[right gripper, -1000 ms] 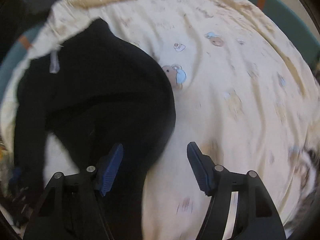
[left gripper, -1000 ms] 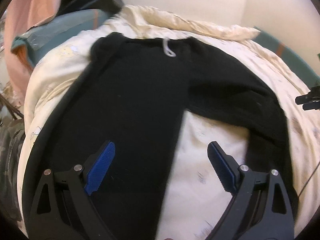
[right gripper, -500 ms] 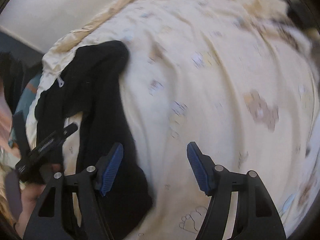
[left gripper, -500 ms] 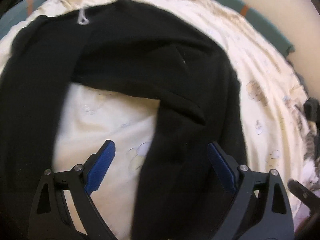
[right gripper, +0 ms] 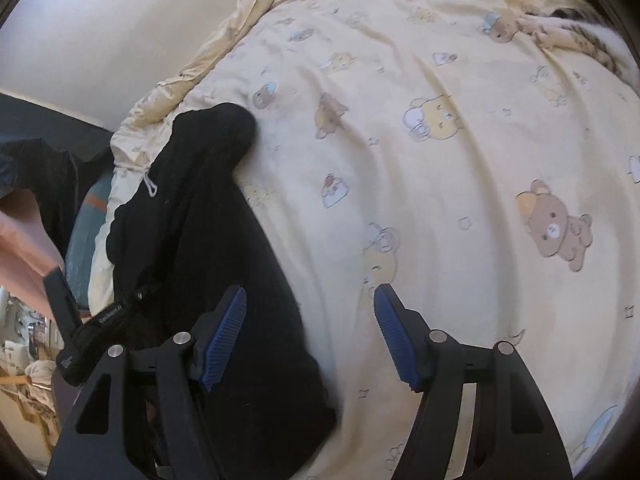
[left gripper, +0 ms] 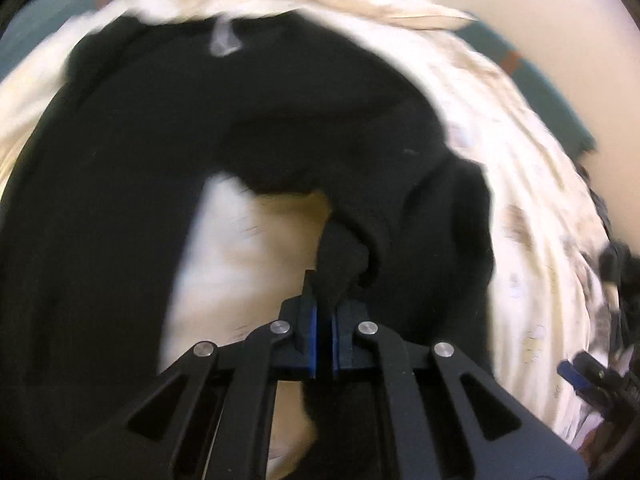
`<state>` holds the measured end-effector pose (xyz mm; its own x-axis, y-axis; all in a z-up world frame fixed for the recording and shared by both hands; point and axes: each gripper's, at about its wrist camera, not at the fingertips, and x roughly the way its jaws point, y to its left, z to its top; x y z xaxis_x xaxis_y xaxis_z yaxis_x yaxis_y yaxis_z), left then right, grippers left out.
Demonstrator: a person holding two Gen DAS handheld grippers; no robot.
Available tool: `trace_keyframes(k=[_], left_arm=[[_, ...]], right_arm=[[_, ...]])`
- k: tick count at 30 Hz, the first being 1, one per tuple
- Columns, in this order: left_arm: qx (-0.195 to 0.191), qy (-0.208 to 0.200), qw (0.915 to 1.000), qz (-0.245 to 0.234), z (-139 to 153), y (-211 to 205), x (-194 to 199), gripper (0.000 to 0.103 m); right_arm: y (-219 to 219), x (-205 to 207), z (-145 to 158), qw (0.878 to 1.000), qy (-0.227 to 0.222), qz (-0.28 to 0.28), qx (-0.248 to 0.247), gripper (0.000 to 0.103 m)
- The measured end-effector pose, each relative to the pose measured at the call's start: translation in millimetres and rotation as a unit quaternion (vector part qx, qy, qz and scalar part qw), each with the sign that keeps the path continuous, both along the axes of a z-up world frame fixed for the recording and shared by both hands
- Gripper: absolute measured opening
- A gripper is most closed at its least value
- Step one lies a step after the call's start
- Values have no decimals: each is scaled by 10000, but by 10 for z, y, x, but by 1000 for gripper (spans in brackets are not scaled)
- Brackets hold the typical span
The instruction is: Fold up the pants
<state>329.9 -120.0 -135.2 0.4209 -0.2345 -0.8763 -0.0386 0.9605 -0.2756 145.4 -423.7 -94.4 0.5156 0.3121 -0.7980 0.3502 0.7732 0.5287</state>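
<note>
Black soft knit pants (left gripper: 132,184) lie spread on the pale yellow bear-print quilt (right gripper: 460,184) of the bed, waistband with its white drawstring loop (left gripper: 224,40) far ahead of the left gripper (left gripper: 324,320), 2 legs running back toward it with a wedge of quilt between them. Left gripper is pressed together, pinching a bunched fold of the right-hand leg's inner edge right at its tips; the view is motion-blurred, so I can't tell how much cloth is caught. Right gripper (right gripper: 310,336) is spread, holding nothing: its left pad sits over the outer edge of that same leg, its right pad over bare quilt. Handling guess: light, limp, thick, not slippery, not fragile; it will sag and drag on the quilt, and a 1-layer pinch can peel off. Best holds look like hem and waistband edges, taking both layers. With only 1 pinch the leg should swing and twist, so the right gripper likely needs the outer edge near its left pad before lifting.
</note>
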Motion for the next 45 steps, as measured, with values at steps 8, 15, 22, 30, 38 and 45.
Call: trace_keyframes(k=[8,15,22,30,38,45], left_arm=[[521,739,9958,159,-383,12,-59,17],[541,280,9973,-398,74,-96,-684,73],[157,367,9953,-877,182,-29,-1626,73],[2,-303,9981,-531,139,370,-1850,73],[115,-868,9943,600,311,844,-1704,73],[376,-967,9824,1555,320,1248,-1711,73]], right_arm=[[70,30,-159,9994,293,122,-125,69],[136,-151,-217,9979,451,239,387,69],[614,-303,-266,9914,799,1034,-27,69],[958,-294,-273,9767,852,1966,-94,4],[1659,468,628,9601,-159,2788,170,4],[2526,985,104,9412,111,3329,568,6]])
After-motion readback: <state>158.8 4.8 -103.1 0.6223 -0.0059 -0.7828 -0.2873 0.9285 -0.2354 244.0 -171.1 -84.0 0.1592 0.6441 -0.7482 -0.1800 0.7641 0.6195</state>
